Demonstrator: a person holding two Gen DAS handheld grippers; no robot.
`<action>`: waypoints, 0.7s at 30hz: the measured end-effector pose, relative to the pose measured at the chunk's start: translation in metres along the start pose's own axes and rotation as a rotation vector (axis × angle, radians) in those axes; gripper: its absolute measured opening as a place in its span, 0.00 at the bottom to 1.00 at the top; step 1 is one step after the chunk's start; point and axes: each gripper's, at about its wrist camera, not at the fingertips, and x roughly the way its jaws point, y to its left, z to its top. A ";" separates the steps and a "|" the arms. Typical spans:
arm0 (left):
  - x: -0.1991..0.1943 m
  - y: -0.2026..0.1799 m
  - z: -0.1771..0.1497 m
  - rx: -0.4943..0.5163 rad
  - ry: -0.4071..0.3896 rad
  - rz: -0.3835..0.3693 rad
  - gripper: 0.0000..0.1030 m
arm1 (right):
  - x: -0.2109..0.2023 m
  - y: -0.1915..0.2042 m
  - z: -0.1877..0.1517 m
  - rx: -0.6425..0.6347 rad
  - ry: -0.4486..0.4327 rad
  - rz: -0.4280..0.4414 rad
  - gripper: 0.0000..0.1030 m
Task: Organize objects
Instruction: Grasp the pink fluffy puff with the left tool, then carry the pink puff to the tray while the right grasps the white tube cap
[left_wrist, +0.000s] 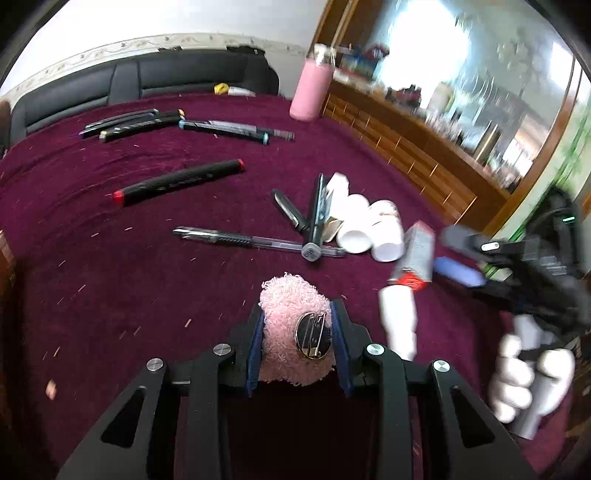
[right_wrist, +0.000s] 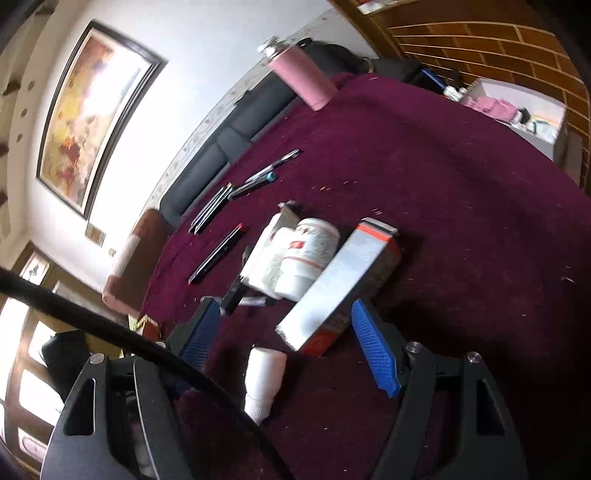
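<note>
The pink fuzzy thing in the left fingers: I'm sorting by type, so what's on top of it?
A round silver metal clip sits on the pink fuzzy thing, held between the left fingers. Its underside and its rear end between the fingers are hidden.

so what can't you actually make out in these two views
- Right gripper in the left wrist view: motion blur smears it and the grey box beside it, so contact is unclear.
- Print on the grey box in the right wrist view: blurred, unreadable.
- Underside of the pink fluffy item: hidden by the left gripper pads.
- Shelf contents in the left wrist view: blurred and glared out.
</note>
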 end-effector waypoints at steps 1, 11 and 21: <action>-0.013 0.002 -0.002 -0.011 -0.023 -0.015 0.27 | 0.003 0.003 -0.001 -0.016 0.012 -0.001 0.72; -0.164 0.061 -0.053 -0.150 -0.264 -0.023 0.28 | -0.010 0.014 -0.026 0.001 0.045 -0.075 0.71; -0.207 0.107 -0.093 -0.226 -0.344 -0.016 0.28 | 0.053 0.073 -0.048 -0.306 0.139 -0.467 0.24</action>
